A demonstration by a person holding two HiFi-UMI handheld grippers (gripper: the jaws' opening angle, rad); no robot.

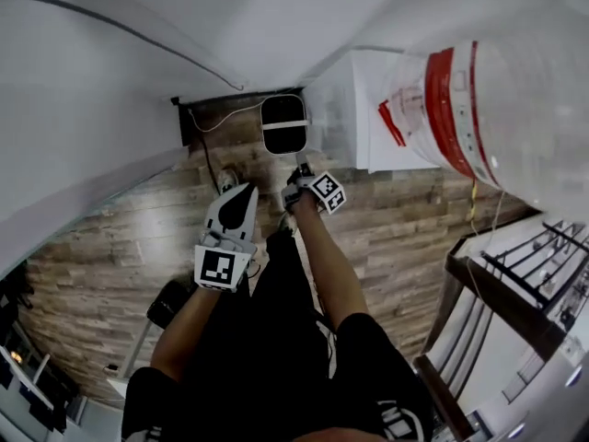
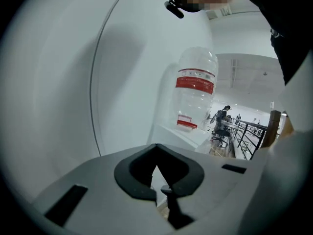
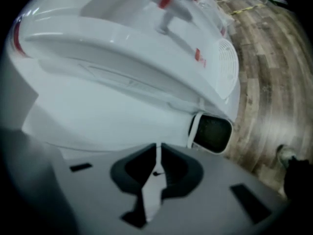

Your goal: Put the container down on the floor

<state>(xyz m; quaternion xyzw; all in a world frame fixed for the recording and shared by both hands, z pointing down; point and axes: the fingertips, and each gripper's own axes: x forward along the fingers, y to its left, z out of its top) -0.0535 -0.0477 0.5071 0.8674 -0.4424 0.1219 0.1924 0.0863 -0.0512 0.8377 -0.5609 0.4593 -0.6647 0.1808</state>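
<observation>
The container (image 1: 283, 124) is a small black bin with a white rim. It stands on the wood floor against the base of a white water dispenser (image 1: 354, 109). In the right gripper view the container (image 3: 211, 132) shows just beyond the jaws, to the right. My right gripper (image 1: 299, 175) hangs close in front of the container, its jaws drawn nearly together with only a thin slit and nothing in it (image 3: 157, 148). My left gripper (image 1: 237, 196) is held further left and nearer to me, its tips meeting with nothing held (image 2: 156, 148).
A big clear water bottle (image 1: 479, 109) with a red band sits on the dispenser, and it also shows ahead of the left jaws as the bottle (image 2: 195, 89). A black cable (image 1: 207, 155) runs down the wall to the floor. A stair railing (image 1: 543, 265) is at the right.
</observation>
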